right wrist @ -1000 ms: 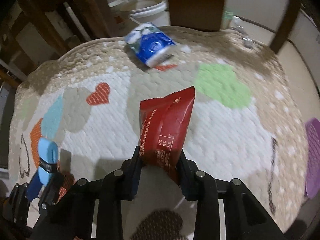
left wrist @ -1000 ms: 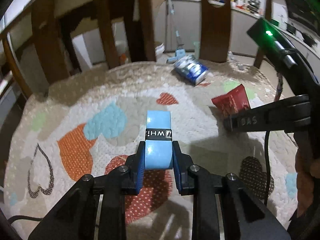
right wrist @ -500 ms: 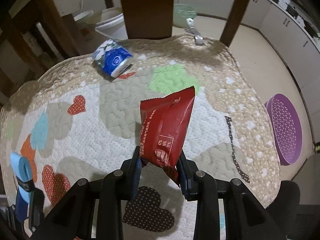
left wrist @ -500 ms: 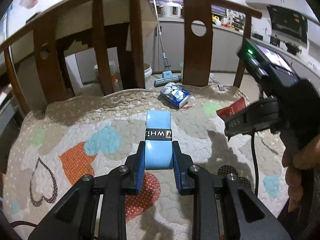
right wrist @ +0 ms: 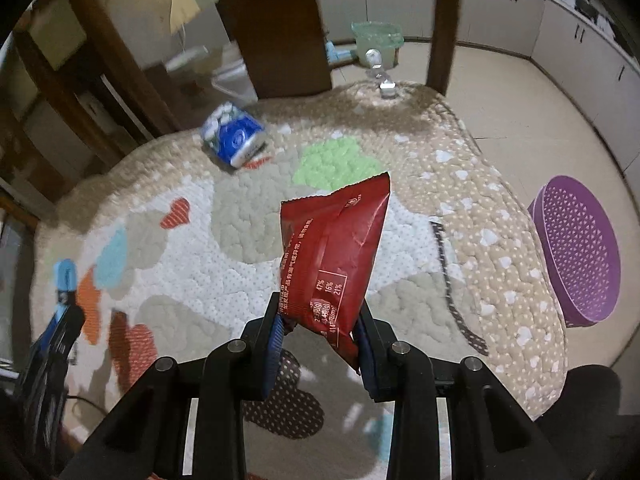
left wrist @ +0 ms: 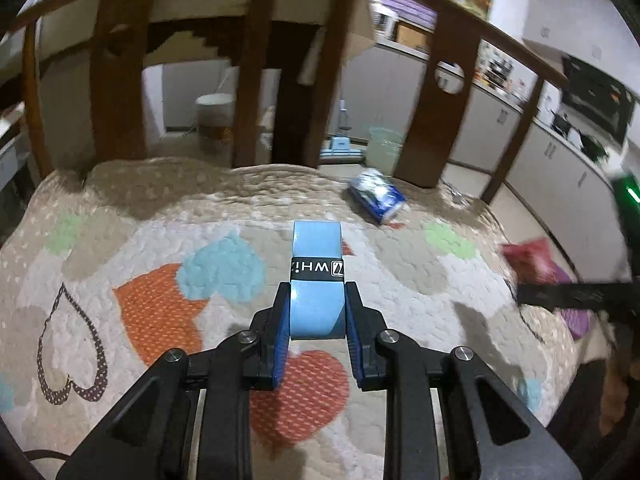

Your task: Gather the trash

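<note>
While both tools tilt down over the heart-patterned quilt (left wrist: 168, 216), the left gripper (left wrist: 317, 312) is clamped on a light blue roll (left wrist: 317, 280) with a black band, and the right gripper (right wrist: 320, 322) pinches a red wrapper (right wrist: 334, 256) by its lower end. A blue-and-white packet (right wrist: 234, 138) lies on the quilt's far side. Only the right view shows the purple basket (right wrist: 576, 256) on the floor beside the quilt

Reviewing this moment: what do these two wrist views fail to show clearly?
- Left wrist view: red snack wrapper motion-blurred; right gripper cut off by the edge.
- Right wrist view: light blue roll blurred; blue-and-white packet's print unreadable.
- Green-lined bin's contents hidden by its rim.
</note>
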`<state>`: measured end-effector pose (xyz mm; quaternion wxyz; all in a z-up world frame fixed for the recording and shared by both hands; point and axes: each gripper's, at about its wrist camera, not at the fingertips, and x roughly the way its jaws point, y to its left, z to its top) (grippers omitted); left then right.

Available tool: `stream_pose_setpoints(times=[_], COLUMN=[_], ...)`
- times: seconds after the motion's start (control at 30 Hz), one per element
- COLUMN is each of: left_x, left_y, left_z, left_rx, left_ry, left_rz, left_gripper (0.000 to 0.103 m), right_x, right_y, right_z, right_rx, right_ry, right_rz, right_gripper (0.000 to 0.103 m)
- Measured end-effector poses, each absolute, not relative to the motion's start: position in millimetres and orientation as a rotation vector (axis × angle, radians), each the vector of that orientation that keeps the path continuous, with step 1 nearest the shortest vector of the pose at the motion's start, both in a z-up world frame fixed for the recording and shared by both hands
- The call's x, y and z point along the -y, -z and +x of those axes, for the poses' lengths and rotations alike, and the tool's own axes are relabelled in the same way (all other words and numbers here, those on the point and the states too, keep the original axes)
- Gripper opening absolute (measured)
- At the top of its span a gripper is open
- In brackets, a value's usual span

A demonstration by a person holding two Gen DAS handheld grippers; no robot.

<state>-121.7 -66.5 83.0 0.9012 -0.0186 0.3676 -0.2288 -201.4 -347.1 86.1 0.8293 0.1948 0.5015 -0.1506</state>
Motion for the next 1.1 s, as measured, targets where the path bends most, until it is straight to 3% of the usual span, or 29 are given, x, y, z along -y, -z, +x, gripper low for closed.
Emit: stream_pose_setpoints(times=[0.23,0.6,1.1], left_x=[65.7,136.9,200.3], left_y=[-69.9,-75.2,-102.6], left_z=[-112.9,-146.9,-138.2], left_rx=[-0.789,-0.775,-0.924], left_ry=[0.436,0.49,0.513], left_rz=[-0.068,0.093,0.027], left_gripper=[0.024,0.024,0.024], right_x=[376.8,454.7,547.4], right_y=[-104.2,-105.6,-89.6], right_z=[-253.8,-322.7,-320.9], right_rx=[-0.936,-0.804,-0.673], right_ry=[0.325,0.284,0.098], right_rz=[0.337,0.461,0.603], right_gripper=[0.035,0.035,0.035])
